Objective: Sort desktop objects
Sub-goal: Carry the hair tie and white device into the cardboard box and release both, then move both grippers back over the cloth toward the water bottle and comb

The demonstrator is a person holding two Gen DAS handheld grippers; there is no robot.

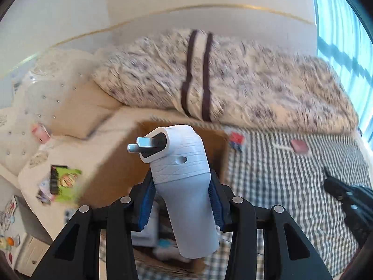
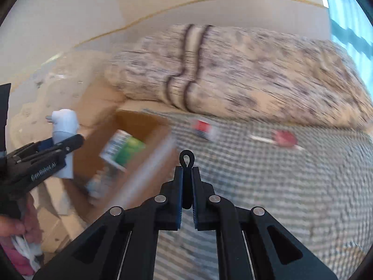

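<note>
Left gripper point(image 1: 184, 200) clamps white plug adapter point(image 1: 184, 186) above cardboard box point(image 1: 121, 163); right gripper point(image 2: 186, 186) pinches black looped item point(image 2: 186, 163) beside box; tilted adapter may slip, missing box.

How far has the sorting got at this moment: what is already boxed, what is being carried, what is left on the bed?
Done: the cardboard box already holds a green-labelled item. In hand: the left gripper is shut on a white cylindrical device above the box; the right gripper pinches a thin black looped object. Left: a red-and-blue item and a red object lie on the checked sheet.
</note>
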